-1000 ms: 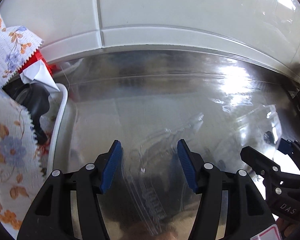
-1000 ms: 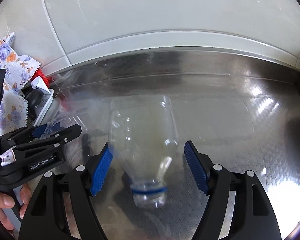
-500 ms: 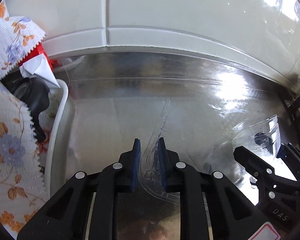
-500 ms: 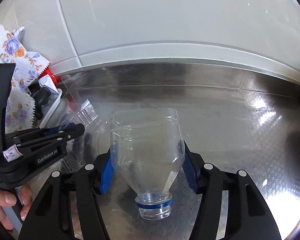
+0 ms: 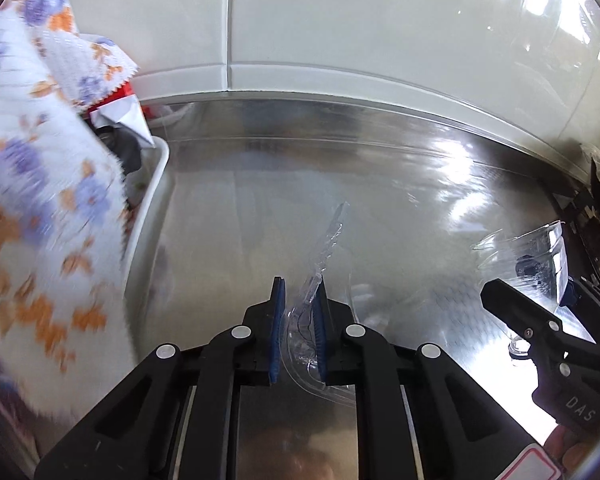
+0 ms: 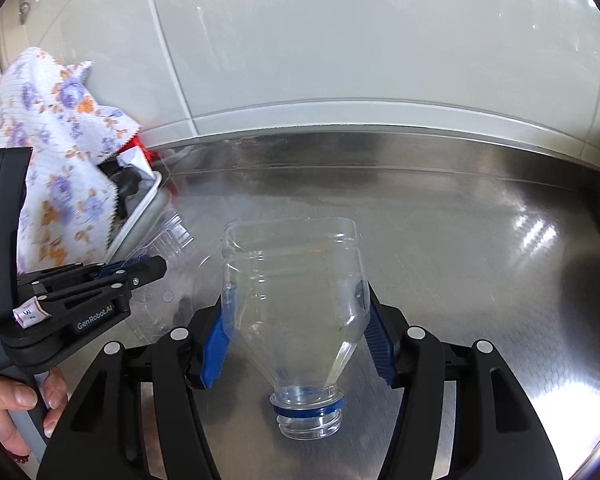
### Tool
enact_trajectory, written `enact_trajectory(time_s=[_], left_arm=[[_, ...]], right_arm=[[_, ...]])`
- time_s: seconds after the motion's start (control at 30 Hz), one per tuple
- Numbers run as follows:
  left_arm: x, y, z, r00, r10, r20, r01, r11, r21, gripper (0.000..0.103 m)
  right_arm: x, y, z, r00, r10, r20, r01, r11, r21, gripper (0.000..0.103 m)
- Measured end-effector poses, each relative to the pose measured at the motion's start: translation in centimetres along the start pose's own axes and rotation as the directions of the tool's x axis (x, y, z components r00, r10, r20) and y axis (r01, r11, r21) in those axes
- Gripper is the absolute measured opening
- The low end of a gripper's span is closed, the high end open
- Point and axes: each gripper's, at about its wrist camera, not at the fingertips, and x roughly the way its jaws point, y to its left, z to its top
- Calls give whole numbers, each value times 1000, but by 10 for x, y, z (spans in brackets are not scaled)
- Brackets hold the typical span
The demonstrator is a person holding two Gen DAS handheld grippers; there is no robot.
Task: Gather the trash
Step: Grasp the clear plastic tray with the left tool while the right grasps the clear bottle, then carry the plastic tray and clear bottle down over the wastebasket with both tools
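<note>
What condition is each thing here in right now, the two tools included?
Left tool: shut on a thin piece of clear plastic.
Clear plastic piece: pinched, sticking up off the counter.
Right tool: shut on the cut bottle.
Cut bottle: capless, bottom cut open, neck toward the camera.
White tray: loaded with trash.
Floral cloth: draped over the tray.

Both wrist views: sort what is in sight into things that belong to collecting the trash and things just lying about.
Belongs to the job:
- cut-off clear bottle top, clamped in the right gripper
- flattened clear plastic packaging, pinched in the left gripper
- white bin holding scraps

Just lying about:
- floral cloth
- steel counter
- tiled wall
</note>
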Motion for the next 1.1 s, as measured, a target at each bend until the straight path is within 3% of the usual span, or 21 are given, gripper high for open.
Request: enact_trajectory(time_s=[0.43, 1.1], left_arm=[[-88, -34, -89, 999, 33, 34, -32, 999, -27, 14], [-203, -81, -227, 997, -33, 68, 26, 994, 108, 14]], right_arm=[[-99, -20, -62, 997, 66, 32, -65, 997, -40, 60], [-236, -11, -199, 997, 30, 69, -32, 999, 29, 60]])
